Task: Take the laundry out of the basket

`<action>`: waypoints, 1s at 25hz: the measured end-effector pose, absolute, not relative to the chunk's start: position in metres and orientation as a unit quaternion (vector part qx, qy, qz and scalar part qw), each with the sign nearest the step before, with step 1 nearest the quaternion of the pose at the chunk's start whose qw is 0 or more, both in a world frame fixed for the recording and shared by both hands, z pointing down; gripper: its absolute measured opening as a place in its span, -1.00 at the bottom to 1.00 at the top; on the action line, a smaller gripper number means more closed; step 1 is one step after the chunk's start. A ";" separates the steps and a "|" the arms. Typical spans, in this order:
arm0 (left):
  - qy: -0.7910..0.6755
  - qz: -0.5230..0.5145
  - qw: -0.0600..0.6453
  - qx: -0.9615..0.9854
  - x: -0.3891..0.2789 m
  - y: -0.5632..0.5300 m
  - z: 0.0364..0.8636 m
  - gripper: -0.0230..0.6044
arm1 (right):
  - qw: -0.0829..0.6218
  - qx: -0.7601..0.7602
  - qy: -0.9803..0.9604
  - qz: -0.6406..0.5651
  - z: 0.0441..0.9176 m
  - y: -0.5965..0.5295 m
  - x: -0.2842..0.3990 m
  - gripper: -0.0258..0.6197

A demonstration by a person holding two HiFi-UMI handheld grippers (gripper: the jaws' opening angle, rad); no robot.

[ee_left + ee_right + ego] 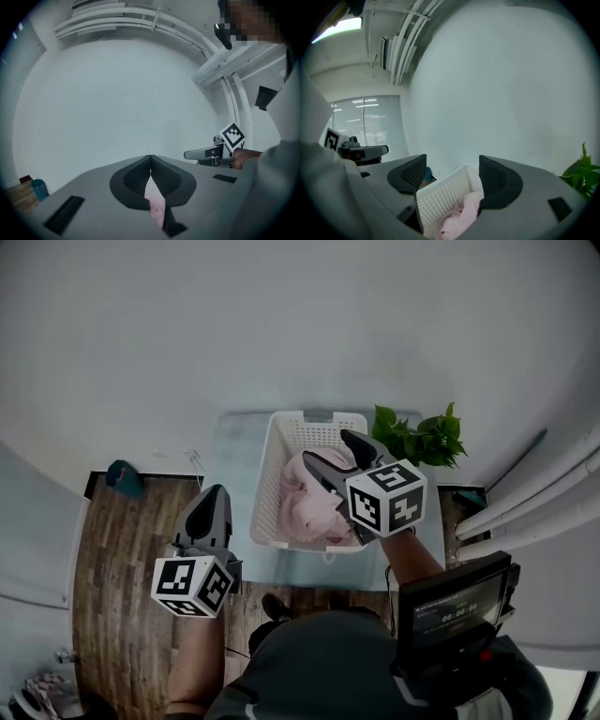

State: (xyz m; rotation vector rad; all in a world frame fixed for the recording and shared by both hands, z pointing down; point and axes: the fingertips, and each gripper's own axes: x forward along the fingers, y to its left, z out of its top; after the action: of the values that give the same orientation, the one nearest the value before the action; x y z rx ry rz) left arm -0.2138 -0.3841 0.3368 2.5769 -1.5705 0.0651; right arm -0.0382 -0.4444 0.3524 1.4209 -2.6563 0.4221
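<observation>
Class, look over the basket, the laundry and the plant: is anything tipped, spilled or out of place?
Nothing stands out. The basket sits upright on the table. The pink laundry is heaped inside it, with none seen hanging over the rim, and the plant beside it looks undisturbed.

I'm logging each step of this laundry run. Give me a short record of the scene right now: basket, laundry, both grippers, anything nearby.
basket: white perforated basket on a pale tabletop
laundry: pink cloth bunched inside the basket
right gripper: above the basket, jaws apart, gripping nothing
left gripper: left of the basket, jaws together at the tips
nearby: green plant to the right behind the basket; teal object on the wood floor
</observation>
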 end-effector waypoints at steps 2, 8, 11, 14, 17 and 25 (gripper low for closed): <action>-0.512 0.022 0.062 0.857 -0.225 -0.398 0.339 -0.90 | 0.068 0.471 -0.866 0.152 0.365 -0.459 -0.048 0.18; -0.492 0.019 0.079 0.867 -0.252 -0.431 0.357 -0.90 | 0.132 0.499 -0.832 0.203 0.424 -0.500 -0.059 0.36; -0.484 0.020 0.090 0.870 -0.260 -0.446 0.370 -0.90 | 0.175 0.504 -0.814 0.230 0.462 -0.516 -0.060 0.44; -0.478 0.023 0.103 0.872 -0.267 -0.460 0.384 -0.90 | 0.220 0.512 -0.790 0.255 0.501 -0.529 -0.058 0.49; -0.471 0.029 0.112 0.875 -0.269 -0.471 0.398 -0.90 | 0.260 0.518 -0.765 0.279 0.538 -0.536 -0.048 0.52; -0.461 0.047 0.153 0.873 -0.264 -0.501 0.442 -0.90 | 0.330 0.501 -0.731 0.326 0.603 -0.536 -0.041 0.56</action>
State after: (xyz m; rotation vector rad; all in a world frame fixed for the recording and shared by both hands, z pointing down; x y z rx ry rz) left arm -0.2642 -0.5008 0.4416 2.5032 -1.3206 0.1358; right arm -0.0408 -0.5356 0.6030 1.3097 -1.9109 0.8524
